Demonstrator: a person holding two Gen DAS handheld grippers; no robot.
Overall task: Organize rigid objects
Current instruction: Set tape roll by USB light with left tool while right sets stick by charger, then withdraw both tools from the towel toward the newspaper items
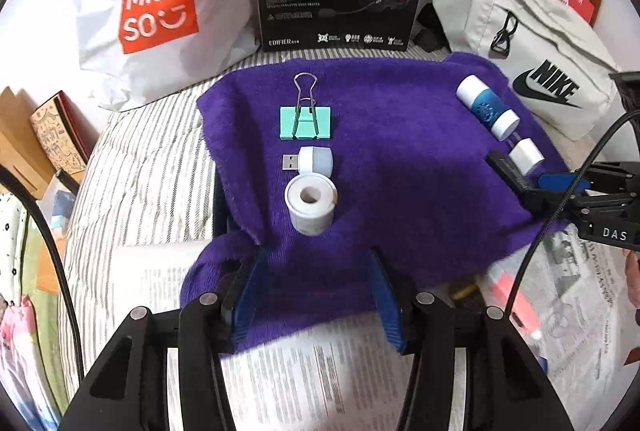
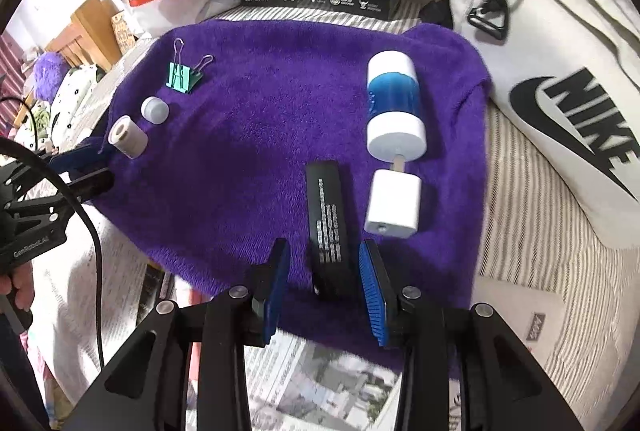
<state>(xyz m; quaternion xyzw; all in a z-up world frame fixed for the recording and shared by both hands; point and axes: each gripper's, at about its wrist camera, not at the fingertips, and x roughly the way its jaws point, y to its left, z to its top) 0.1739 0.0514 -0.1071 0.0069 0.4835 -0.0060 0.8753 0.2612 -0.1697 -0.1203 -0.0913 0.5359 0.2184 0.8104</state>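
**Six small objects laid out on a purple towel, both grippers standing open**

A purple towel [image 1: 400, 159] was spread over a striped bedcover, and it carried everything being sorted. Near its left edge three things were lined up in a short column: a mint-green binder clip [image 1: 305, 123] farthest from the cameras, a small white USB light [image 1: 310, 161] just below it, and a white tape roll [image 1: 311, 205] nearest, touching or almost touching the light. The left gripper [image 1: 316, 299] was seen hovering over the towel's near edge, its blue-padded jaws apart with nothing between them; the tape roll lay just beyond their tips.

Toward the right edge a second column had been formed: a blue bottle with white caps [image 2: 394, 105], lying on its side, and below it a white charger plug [image 2: 394, 205]. Beside the plug a black bar-shaped device [image 2: 328, 223] was laid lengthwise. The right gripper [image 2: 324, 283] was placed around the near end of this bar, jaws parted, with a gap visible on both sides, so the bar was judged to be released rather than gripped.

The middle of the towel was left bare. The sorting was judged to be well advanced, perhaps finished: every object sat in one of two groups. Only withdrawal of the grippers, or some small straightening, appeared to be left.
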